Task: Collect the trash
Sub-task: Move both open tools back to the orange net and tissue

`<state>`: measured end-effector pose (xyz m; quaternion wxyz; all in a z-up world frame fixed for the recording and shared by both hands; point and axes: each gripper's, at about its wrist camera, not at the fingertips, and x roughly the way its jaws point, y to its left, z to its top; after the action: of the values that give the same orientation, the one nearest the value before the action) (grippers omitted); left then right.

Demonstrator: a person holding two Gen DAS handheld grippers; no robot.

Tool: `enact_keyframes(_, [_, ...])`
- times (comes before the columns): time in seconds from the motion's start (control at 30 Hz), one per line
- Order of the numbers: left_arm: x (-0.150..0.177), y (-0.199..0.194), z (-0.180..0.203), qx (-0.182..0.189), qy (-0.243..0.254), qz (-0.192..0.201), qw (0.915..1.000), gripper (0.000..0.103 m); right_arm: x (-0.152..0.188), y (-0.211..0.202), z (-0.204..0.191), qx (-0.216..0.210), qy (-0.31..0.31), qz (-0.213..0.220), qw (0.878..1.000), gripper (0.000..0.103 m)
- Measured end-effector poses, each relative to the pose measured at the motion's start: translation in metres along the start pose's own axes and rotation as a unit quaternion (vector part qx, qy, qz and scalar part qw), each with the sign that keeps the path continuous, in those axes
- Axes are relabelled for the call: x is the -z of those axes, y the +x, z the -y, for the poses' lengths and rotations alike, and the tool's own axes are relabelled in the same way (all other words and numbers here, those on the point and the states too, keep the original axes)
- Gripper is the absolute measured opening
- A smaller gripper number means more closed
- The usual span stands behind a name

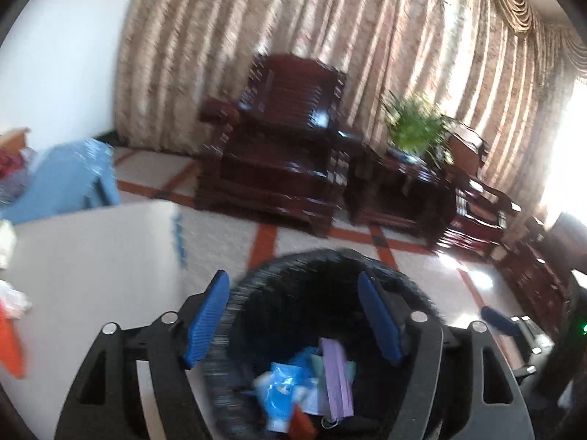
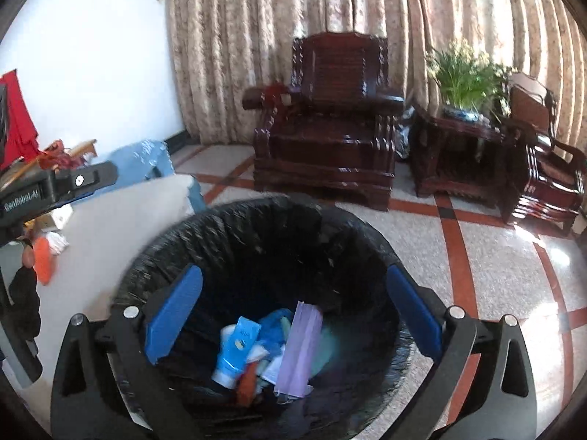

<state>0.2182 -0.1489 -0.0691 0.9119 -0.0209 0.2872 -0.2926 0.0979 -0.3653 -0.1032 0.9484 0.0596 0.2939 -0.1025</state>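
A crinkled, glossy black plastic bin liner (image 2: 256, 242) holds a smooth blue plastic tube (image 2: 234, 348) and a matt lilac pleated face mask (image 2: 299, 348). At twelve o'clock, a polished dark wooden armchair (image 2: 330, 128) gleams on shiny speckled stone floor tiles (image 2: 506, 256).

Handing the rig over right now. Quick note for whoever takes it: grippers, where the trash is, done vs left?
Left gripper: open, nothing between the pads, poised over the bin.
Right gripper: open and empty, also over the bin.
In the bin's black liner: purple mask, blue-and-white tube, blue wrappers, a small orange scrap.
Done: those pieces are in.
Left: on the white table, an orange piece and white crumpled bits beside it look uncollected. Probably fetch those next.
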Motion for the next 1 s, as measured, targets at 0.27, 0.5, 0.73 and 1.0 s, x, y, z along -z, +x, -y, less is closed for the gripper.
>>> enact_keyframes(0.27, [0.022, -0.084, -0.082, -0.122, -0.017, 0.033, 0.9919, 0.075, -0.013, -0.020, -0.075, -0.076, -0.028, 0.025, 0.996, 0.098])
enact_keyframes(0.5, [0.059, -0.143, -0.172, -0.233, -0.061, 0.023, 0.9704, 0.075, -0.012, -0.008, -0.156, -0.140, -0.072, 0.008, 0.988, 0.098])
enact_keyframes(0.73, [0.087, -0.172, -0.227, -0.293, -0.096, 0.010, 0.9512, 0.075, -0.004, 0.013, -0.231, -0.178, -0.110, -0.009, 0.978, 0.098])
enact_keyframes(1.0, [0.103, -0.177, -0.262, -0.310, -0.125, -0.001, 0.9425, 0.075, 0.007, 0.044, -0.291, -0.202, -0.137, -0.028, 0.969, 0.098])
